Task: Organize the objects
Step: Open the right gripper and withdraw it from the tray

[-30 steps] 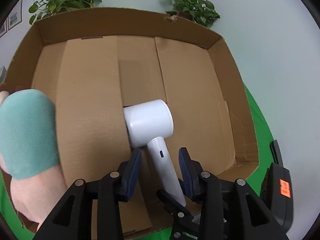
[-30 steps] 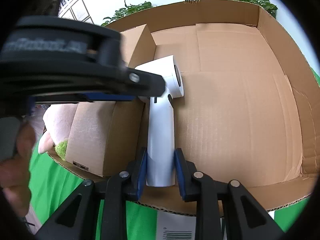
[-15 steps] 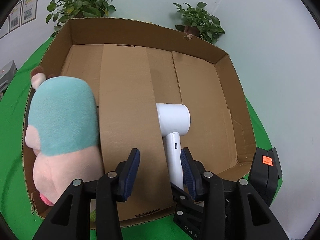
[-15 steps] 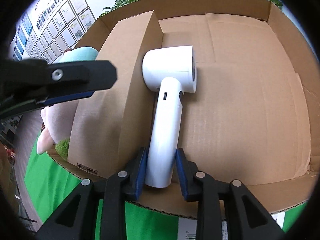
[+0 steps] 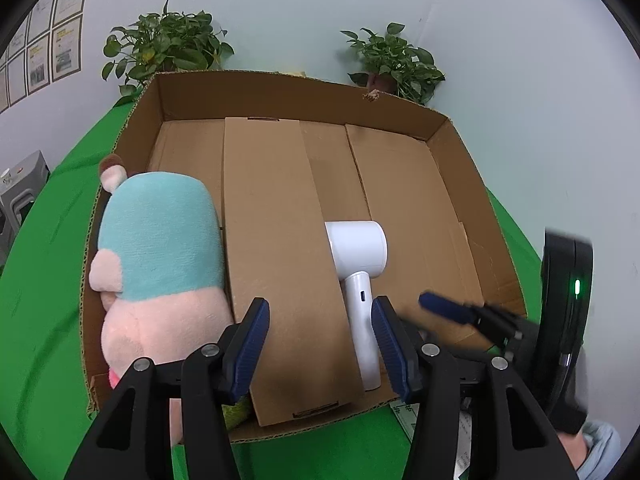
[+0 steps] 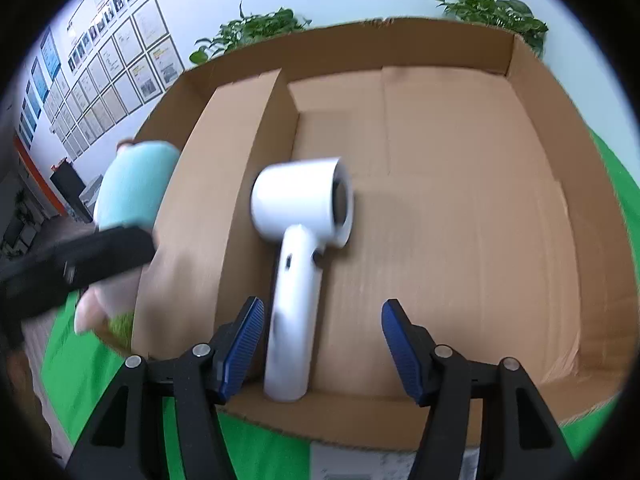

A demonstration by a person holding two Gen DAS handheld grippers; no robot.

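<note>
A white hair dryer lies in the right compartment of a large cardboard box, against the cardboard divider; it also shows in the right wrist view. A teal and pink plush toy lies in the left compartment, seen too in the right wrist view. My left gripper is open and empty above the box's near edge. My right gripper is open, its jaws wide either side of the dryer's handle end, not touching it.
The box sits on a green cloth. Two potted plants stand behind it by the wall. The right gripper body shows at the right edge of the left wrist view. A barcode label lies near the front.
My right gripper has opened and let go of the hair dryer, which now lies in the box. Both grippers have pulled back and up from the box.
</note>
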